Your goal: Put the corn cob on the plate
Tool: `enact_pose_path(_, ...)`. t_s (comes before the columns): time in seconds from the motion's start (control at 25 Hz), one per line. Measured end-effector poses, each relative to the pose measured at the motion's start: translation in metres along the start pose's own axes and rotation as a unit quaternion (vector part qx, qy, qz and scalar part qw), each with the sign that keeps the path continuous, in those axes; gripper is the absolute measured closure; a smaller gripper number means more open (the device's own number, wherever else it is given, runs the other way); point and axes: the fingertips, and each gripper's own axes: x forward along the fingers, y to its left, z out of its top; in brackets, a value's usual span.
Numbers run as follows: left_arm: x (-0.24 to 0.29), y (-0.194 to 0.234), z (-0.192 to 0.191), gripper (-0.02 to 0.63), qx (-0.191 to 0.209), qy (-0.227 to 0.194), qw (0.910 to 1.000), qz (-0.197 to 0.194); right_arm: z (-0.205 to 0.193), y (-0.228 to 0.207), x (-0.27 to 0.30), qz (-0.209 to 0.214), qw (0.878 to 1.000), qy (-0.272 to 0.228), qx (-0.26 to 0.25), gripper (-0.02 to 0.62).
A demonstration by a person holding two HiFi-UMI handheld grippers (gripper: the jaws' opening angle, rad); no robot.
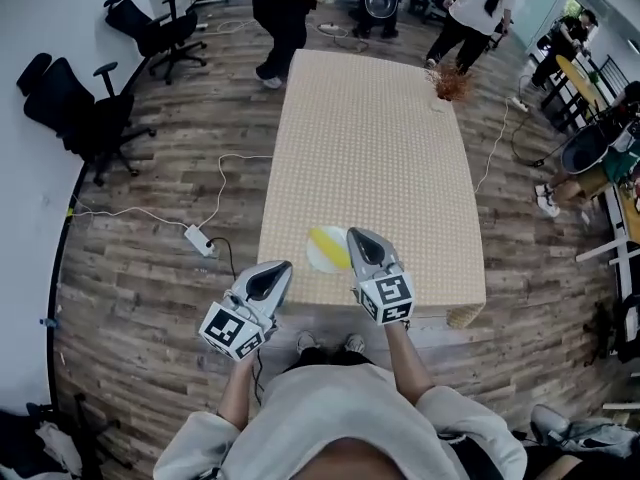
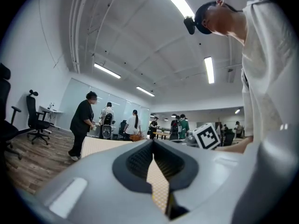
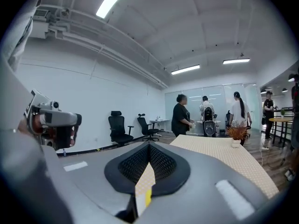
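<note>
A white plate (image 1: 316,258) lies near the front edge of the long beige table (image 1: 370,148), and the yellow corn cob (image 1: 330,240) rests on it. My right gripper (image 1: 358,234) is held above the plate's right edge, shut, with nothing between its jaws. In the right gripper view its jaws (image 3: 149,146) meet at the tip, and a sliver of yellow corn cob (image 3: 147,196) shows through the gap behind them. To the left of the plate, over the table's front edge, my left gripper (image 1: 280,268) is also shut and empty. The left gripper view shows it (image 2: 153,143) pointing level along the table.
A small potted plant (image 1: 451,85) stands at the table's far right corner. Several people stand beyond the far end. Black office chairs (image 1: 95,118) are at the left. A power strip (image 1: 199,239) with cables lies on the floor left of the table.
</note>
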Motion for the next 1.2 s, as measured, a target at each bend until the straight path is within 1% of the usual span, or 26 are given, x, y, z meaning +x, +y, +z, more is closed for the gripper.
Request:
enact_pose_path(0.12,0.007,-0.018,0.006,0.598,0.006,-0.009,0.9999,-0.011,0.007,0.002,-0.023,0.005,1.0,-0.013,0.002,0.597)
enact_pose_path(0.32,0.019,-0.059,0.005,0.598,0.013,-0.006,0.9996,-0.026,0.0,0.0,-0.069,0.003,1.0,-0.022,0.019,0.597)
enact_pose_path(0.56,0.031,-0.132,0.0,0.598,0.014,-0.002,0.9991,-0.041,-0.008,-0.004,-0.147,0.009,0.999,-0.042,0.03,0.597)
enact_pose_path(0.68,0.032,-0.166,-0.008,0.598,0.014,0.0,0.9989,-0.046,-0.018,-0.003,-0.185,0.016,0.999,-0.043,0.029,0.597)
enact_pose_path(0.84,0.019,-0.206,-0.021,0.598,0.014,0.008,0.9988,-0.046,-0.036,0.005,-0.229,0.02,0.999,-0.035,0.032,0.598)
enact_pose_path(1.2,-0.024,-0.253,-0.034,0.598,0.017,0.012,0.9995,-0.024,-0.049,0.042,-0.28,0.047,0.998,-0.031,0.022,0.598)
